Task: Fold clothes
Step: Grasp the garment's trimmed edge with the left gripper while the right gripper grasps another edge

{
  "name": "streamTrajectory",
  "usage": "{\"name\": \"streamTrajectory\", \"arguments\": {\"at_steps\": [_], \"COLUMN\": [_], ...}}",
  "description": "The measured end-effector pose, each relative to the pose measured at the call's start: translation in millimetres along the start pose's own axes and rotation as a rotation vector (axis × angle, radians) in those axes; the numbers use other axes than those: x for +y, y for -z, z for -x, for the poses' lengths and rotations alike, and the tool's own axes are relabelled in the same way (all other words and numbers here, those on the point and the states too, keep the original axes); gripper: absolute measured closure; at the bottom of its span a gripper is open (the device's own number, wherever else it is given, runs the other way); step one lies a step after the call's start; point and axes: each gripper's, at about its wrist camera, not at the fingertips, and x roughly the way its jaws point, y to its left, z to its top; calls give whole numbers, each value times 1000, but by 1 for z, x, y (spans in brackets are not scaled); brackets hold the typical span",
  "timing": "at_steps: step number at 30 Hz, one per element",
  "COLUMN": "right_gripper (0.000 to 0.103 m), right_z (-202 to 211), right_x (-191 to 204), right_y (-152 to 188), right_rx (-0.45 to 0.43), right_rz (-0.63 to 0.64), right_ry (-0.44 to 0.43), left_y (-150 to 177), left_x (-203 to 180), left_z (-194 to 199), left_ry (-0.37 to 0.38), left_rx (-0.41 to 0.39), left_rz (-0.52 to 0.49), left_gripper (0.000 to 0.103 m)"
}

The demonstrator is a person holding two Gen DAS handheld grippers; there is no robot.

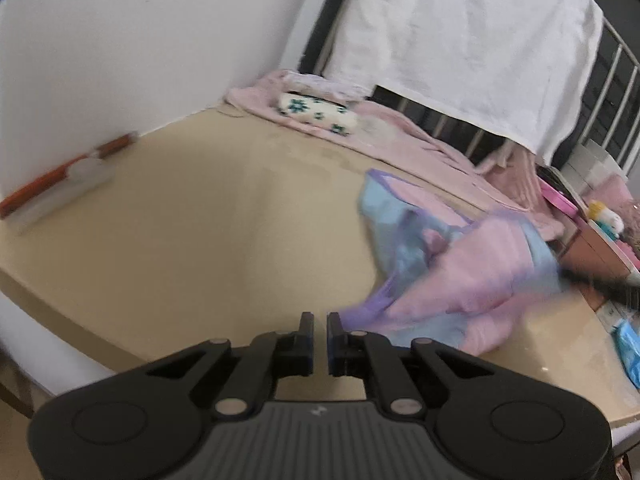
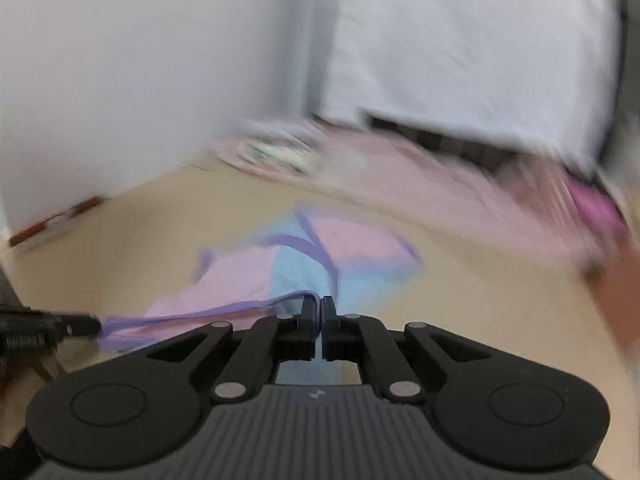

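A small pink and light-blue garment with purple trim [image 1: 448, 264] lies rumpled on the beige table [image 1: 200, 220]. My left gripper [image 1: 319, 316] has its jaws nearly shut with a narrow gap; the purple hem touches its right finger [image 1: 334, 328], and I cannot tell whether cloth is pinched. In the right wrist view the same garment [image 2: 304, 264] spreads ahead, and my right gripper [image 2: 322, 300] is shut on its purple hem. The left gripper's tip [image 2: 80, 326] shows at the far left, at the hem's other end. The right wrist view is motion-blurred.
A pink blanket [image 1: 400, 132] with a floral pillow [image 1: 316, 114] lies along the table's far edge. A white sheet [image 1: 460, 40] hangs over a metal bed frame behind. A red-and-white object [image 1: 68, 176] lies by the wall. Boxes and clutter [image 1: 600, 220] sit at right.
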Motion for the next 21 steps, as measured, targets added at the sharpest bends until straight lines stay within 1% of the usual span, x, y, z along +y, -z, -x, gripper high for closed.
{"name": "streamTrajectory", "arguments": {"at_steps": [1, 2, 3, 4, 5, 6, 7, 8, 9, 10, 11, 12, 13, 15, 18, 19, 21], "right_gripper": [99, 96, 95, 93, 89, 86, 77, 67, 65, 65, 65, 65, 66, 66, 67, 67, 67], "right_z": [5, 7, 10, 13, 15, 18, 21, 24, 27, 29, 32, 29, 20, 3, -7, -11, -16], "right_x": [-8, -8, -9, -3, 2, 8, 14, 19, 25, 31, 36, 46, 53, 54, 47, 44, 44], "right_y": [17, 32, 47, 49, 50, 51, 52, 53, 54, 55, 56, 55, 53, 54, 57, 58, 61], "right_rx": [29, 52, 75, 62, 49, 35, 22, 8, -5, -19, -33, -28, -12, 46, 107, 125, 126], "right_rz": [-53, -66, -77, -38, 3, 43, 83, 124, 164, 204, 245, 342, 424, 522, 547, 550, 575], "right_ry": [38, 65, 91, 93, 95, 96, 97, 99, 100, 101, 102, 97, 87, 61, 43, 36, 54], "left_y": [3, 6, 9, 12, 13, 16, 18, 21, 25, 27, 28, 28, 28, 29, 32, 33, 34], "left_x": [-6, -10, -13, -16, -19, -22, -26, -29, -32, -35, -36, -37, -38, -44, -53, -57, -64], "left_z": [2, 5, 8, 12, 16, 18, 21, 22, 22, 22, 21, 21, 22, 28, 33, 29, 20], "left_ry": [7, 20, 34, 48, 66, 68, 64, 46, 24, 7, 8, 15, 22, 30, 22, 12, -11], "left_rx": [-5, -6, -6, -6, -6, -8, -11, -15, -19, -20, -14, -8, -2, -11, -38, -27, 6], "left_rz": [0, 2, 5, 8, 0, -23, -48, -76, -103, -127, -148, -160, -170, -206, -267, -294, -350], "left_gripper": [77, 66, 63, 62, 60, 58, 53, 52, 52, 52, 53, 54, 54, 53, 52, 53, 54]}}
